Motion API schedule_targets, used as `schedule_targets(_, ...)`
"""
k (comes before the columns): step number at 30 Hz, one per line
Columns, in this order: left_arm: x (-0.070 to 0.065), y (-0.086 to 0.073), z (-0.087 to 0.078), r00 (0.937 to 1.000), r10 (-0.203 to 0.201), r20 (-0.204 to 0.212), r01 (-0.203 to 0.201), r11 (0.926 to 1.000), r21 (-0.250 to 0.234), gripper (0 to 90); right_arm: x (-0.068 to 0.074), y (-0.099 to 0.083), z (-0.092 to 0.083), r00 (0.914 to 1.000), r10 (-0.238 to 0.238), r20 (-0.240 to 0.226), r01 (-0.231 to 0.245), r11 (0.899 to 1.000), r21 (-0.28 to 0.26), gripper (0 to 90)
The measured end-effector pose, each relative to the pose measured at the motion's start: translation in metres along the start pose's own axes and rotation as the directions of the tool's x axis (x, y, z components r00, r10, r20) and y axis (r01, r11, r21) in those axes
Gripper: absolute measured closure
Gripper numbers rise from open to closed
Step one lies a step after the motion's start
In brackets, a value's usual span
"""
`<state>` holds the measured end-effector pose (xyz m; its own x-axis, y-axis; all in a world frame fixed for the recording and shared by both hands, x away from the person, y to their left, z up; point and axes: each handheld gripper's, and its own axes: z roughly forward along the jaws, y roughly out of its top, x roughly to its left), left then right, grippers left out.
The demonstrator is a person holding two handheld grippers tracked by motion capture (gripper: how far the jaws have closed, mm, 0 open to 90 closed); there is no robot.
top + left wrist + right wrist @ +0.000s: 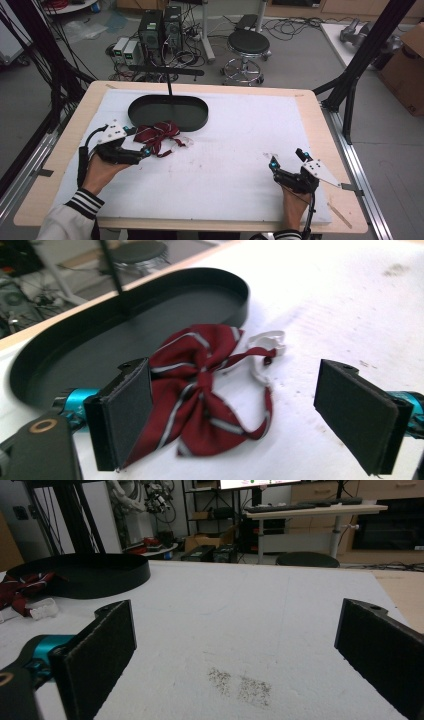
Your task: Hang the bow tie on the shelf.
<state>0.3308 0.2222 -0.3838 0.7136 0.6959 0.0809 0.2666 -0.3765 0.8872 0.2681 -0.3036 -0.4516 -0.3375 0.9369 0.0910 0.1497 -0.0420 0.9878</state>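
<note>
A dark red bow tie (160,134) with thin white stripes and a white strap (186,142) lies on the white mat just in front of the black oval tray (197,118). My left gripper (142,148) is open at the bow tie's near left side. In the left gripper view the bow tie (200,390) lies between the wide-apart jaws, closer to the left one, with the tray (45,365) behind it. My right gripper (288,159) rests open on the mat at the right, nothing between its jaws. The right gripper view shows the bow tie (22,592) far left beside the tray (115,577).
The white mat (225,165) covers a wooden table (75,130). A thin black pole (167,80) rises from the tray. Dark specks (240,682) mark the mat near the right gripper. Beyond the table stand a stool (248,45), computer towers (160,27) and cables.
</note>
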Motion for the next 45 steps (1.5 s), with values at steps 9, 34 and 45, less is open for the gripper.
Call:
schedule_targets(9,-0.010,0.027,0.031,0.9981,0.046,0.041,-0.049,0.9942,0.096,19.7,-0.001,0.000,0.000,1.0000,-0.001,-0.004,0.001,1.000,-0.006,2.0)
schedule_targets(34,-0.016,0.025,0.085,0.9974,-0.047,0.055,0.021,0.9178,0.396,28.3,-0.003,-0.001,-0.002,0.9996,0.023,-0.014,-0.023,0.999,-0.028,2.0)
schedule_targets(45,-0.015,0.029,0.095,0.9970,-0.047,0.062,0.011,0.8766,0.481,39.6,-0.003,-0.001,-0.003,0.9994,0.030,-0.017,-0.030,0.999,-0.034,2.0)
